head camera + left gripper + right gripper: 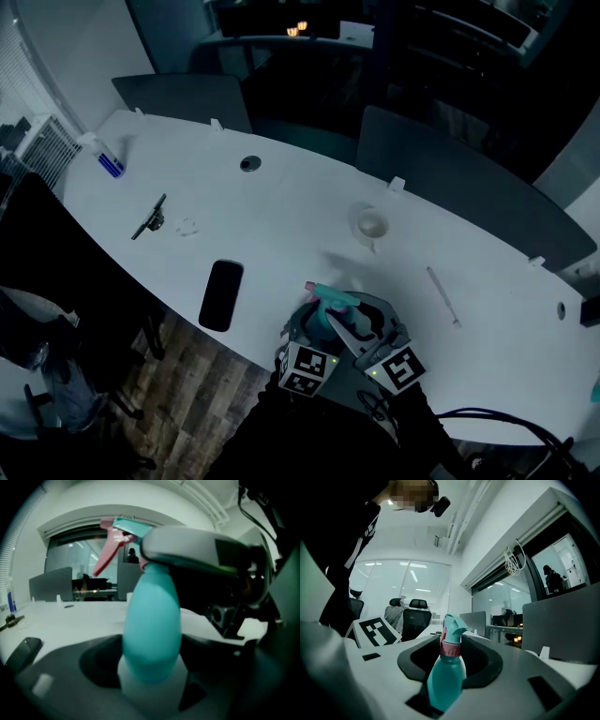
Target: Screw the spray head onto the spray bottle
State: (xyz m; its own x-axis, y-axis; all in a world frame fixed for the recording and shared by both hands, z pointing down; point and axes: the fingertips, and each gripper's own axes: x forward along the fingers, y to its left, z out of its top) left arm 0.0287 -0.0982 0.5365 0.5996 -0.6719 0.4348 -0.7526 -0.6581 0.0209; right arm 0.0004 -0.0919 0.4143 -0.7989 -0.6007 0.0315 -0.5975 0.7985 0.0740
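A teal spray bottle (339, 307) is held over the near edge of the white table (281, 202), between both grippers. My left gripper (317, 328) is shut on the bottle's body (152, 620), which fills the space between its jaws. The spray head (123, 529), teal with a pink trigger, sits on top of the bottle. My right gripper (354, 326) is shut around the pink collar (451, 648) under the spray head (454, 626). One of its grey jaws crosses the neck in the left gripper view. The bottle's base is hidden.
On the table lie a black phone (221, 293), a black tool (148, 217), a clear ring (187, 226), a small round cup (372, 225) and a thin stick (442, 295). A blue-capped bottle (110, 161) stands far left. Grey chair backs (187, 98) line the far side.
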